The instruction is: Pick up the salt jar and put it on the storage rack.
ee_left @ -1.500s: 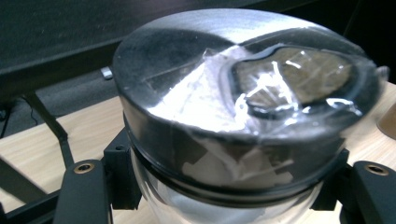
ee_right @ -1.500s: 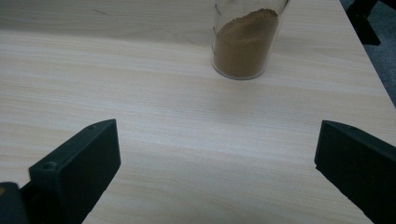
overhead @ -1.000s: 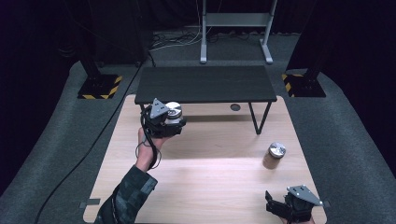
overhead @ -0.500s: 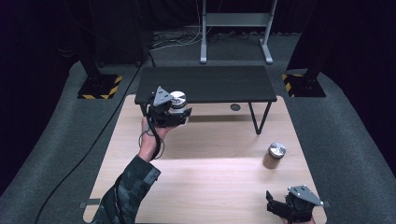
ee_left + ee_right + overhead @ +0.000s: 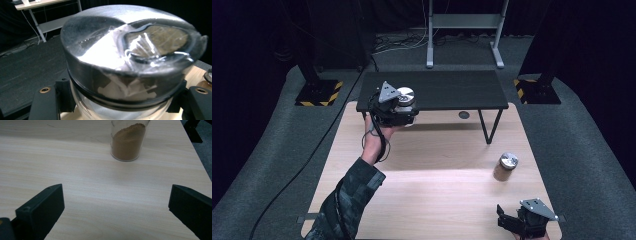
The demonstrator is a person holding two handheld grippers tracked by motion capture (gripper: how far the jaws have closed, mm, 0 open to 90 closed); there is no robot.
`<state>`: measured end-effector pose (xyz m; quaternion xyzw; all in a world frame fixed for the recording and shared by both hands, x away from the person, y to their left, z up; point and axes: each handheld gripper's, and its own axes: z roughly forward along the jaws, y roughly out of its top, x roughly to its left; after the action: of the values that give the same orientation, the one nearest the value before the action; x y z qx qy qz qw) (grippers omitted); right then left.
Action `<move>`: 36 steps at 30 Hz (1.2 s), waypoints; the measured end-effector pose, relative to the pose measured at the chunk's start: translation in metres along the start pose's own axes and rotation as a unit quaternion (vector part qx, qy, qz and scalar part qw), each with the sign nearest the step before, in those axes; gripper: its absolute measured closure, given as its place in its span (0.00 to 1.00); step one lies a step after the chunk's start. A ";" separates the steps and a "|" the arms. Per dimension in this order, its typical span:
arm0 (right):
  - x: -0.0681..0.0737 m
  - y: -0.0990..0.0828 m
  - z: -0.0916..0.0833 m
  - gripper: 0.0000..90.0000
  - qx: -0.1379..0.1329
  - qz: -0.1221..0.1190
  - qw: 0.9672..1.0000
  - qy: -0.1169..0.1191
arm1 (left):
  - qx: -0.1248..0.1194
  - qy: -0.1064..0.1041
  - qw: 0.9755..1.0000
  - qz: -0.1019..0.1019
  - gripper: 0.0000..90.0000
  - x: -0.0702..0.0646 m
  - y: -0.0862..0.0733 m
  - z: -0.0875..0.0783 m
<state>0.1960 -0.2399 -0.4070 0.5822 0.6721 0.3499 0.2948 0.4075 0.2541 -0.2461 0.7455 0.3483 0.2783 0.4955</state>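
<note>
**Glass jar in left tool, lifted by the black shelf**

Glass jar with silver lid [image 5: 404,96] is clamped in the left tool [image 5: 398,116], jaws closed on the glass body just below the lid. In the left gripper view the lid [image 5: 125,42] is close up, clear film wrinkled over its top, whitish contents behind the glass, black jaws pressing either side. From the high view, jar and tool are held up at the near left edge of the low black shelf [image 5: 447,90], lid overlapping that edge. Person's left hand [image 5: 374,140] holds the tool, camouflage sleeve [image 5: 344,200] runs back from the shelf toward the near edge of the worktop [image 5: 432,190].

Right tool [image 5: 514,220] rests low at the worktop's near right corner, well apart from the shelf. Jaws spread wide, nothing between them, bare wood in the gap. Second jar, brown powder inside [image 5: 128,141], silver lid [image 5: 508,161], stands upright on the worktop, near the shelf's right leg [image 5: 489,127], between shelf and right tool, touching neither.
</note>
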 end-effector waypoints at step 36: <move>-0.001 0.001 0.004 0.00 0.008 -0.004 1.000 0.007 | 0.027 0.023 0.998 -0.042 0.34 0.025 0.036 0.056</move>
<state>0.1998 -0.2404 -0.4090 0.5796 0.6790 0.3476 0.2867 0.4742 0.2338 -0.2306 0.7370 0.3979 0.2649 0.4779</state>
